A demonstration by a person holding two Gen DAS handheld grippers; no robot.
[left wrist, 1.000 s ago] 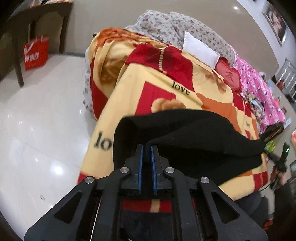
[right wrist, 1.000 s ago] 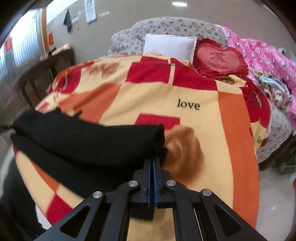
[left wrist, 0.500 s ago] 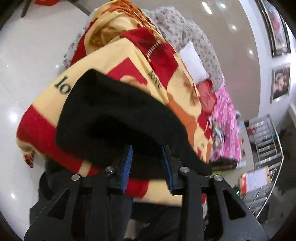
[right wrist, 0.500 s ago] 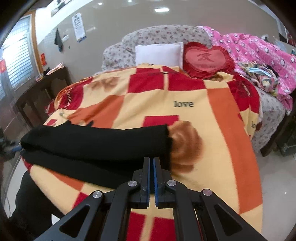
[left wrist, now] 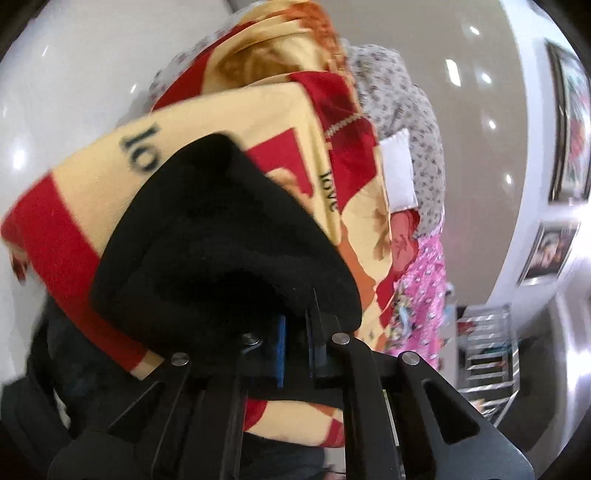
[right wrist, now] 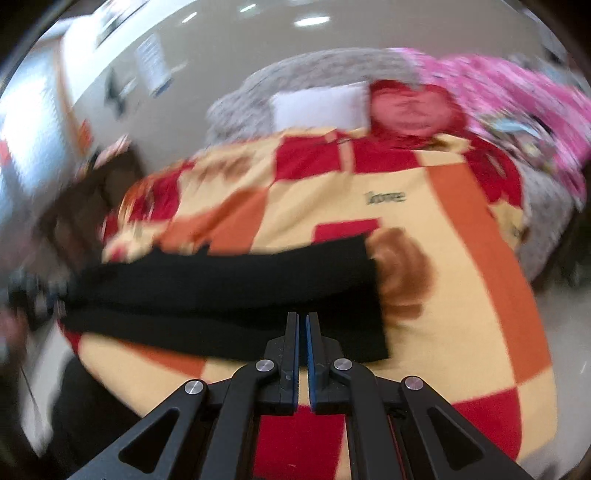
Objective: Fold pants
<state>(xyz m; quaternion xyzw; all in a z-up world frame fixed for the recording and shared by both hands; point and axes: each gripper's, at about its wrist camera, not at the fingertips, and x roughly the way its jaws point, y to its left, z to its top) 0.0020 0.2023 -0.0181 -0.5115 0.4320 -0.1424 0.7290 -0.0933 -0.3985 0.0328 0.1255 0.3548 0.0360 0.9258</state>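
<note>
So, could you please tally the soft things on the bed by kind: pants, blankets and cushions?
Black pants: 1
Blankets: 2, the love-print blanket and the pink one
Cushions: 2, white and red heart-shaped
Total: 5

Glossy white floor [left wrist: 66, 92]; beige wall [right wrist: 229, 48] – framed pictures [left wrist: 570, 129] hung; ceiling lights [right wrist: 312, 21] glare.

Bright ceiling lights, floor glare, fisheye-warped edges; right view heavily, perhaps motion, blurred.
</note>
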